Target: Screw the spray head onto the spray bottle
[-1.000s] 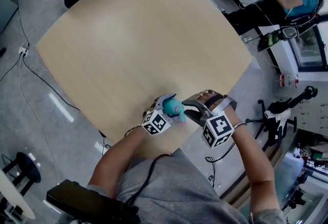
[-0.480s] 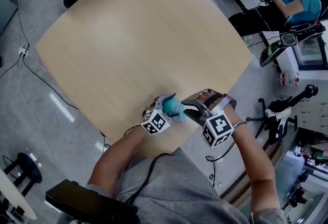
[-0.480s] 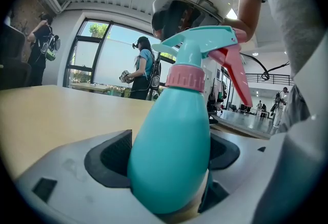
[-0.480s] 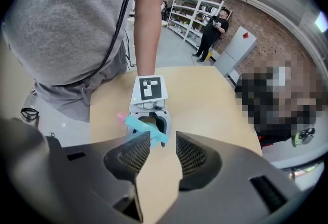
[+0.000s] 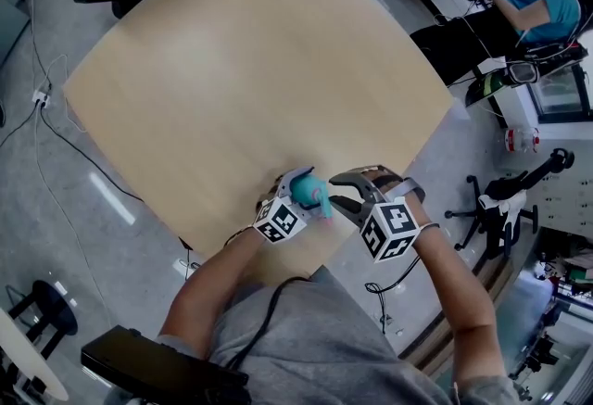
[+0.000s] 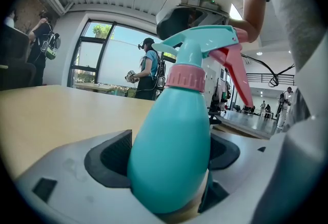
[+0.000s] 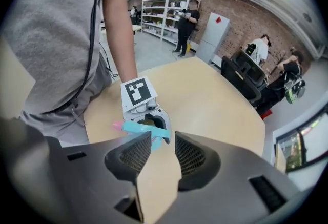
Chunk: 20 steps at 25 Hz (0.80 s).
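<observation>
A teal spray bottle (image 6: pixel 171 151) stands upright at the table's near edge, and my left gripper (image 6: pixel 171 159) is shut on its body. Its teal spray head (image 6: pixel 202 43), with a pink collar and pink trigger, sits on the neck. In the head view the bottle (image 5: pixel 310 192) is between the two marker cubes. My right gripper (image 7: pixel 159 141) hangs just above the spray head (image 7: pixel 146 133), pointing steeply down. Its jaws have just been closing a little but still stand open, with only table showing between the pads. From the left gripper view, the right gripper (image 6: pixel 179 15) looms over the head.
The round wooden table (image 5: pixel 241 69) stretches away from the bottle. Its near edge runs right by my hands. Cables (image 5: pixel 56 134) lie on the floor at left. A seated person (image 5: pixel 528 0) and office chairs are off to the far right.
The right gripper has rolled a little about its own axis, and its marker cube has shifted slightly up-left. The left gripper and the bottle have not moved.
</observation>
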Each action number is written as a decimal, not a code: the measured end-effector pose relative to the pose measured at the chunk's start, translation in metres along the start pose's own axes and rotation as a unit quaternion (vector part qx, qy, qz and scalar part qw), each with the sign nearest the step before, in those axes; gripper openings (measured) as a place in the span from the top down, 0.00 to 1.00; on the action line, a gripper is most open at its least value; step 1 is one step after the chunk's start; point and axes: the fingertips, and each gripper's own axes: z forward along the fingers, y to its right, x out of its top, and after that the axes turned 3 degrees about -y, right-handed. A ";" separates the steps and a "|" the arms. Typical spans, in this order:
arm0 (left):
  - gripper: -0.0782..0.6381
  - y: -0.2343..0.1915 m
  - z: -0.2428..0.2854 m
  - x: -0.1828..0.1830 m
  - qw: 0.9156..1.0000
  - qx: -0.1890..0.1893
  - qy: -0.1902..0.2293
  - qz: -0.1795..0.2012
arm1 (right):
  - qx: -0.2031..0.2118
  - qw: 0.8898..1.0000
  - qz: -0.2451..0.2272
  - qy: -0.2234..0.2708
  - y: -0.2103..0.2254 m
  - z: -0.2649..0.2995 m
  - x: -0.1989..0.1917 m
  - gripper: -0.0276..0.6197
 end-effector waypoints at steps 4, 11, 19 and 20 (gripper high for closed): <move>0.37 0.001 -0.001 -0.001 1.000 -0.013 -0.001 -0.001 | -0.002 0.986 -0.164 -0.017 -0.018 -0.002 0.002 0.73; 0.37 0.002 -0.001 0.000 1.000 -0.018 -0.005 0.002 | 0.007 0.928 -0.370 -0.052 -0.030 0.004 -0.001 0.65; 0.37 0.004 0.003 0.000 1.000 -0.019 -0.007 0.007 | 0.062 0.922 -0.377 -0.055 -0.037 0.045 -0.009 0.69; 0.37 0.004 0.003 0.000 1.000 -0.018 -0.006 0.008 | 0.072 0.934 -0.346 -0.055 -0.039 0.048 -0.008 0.72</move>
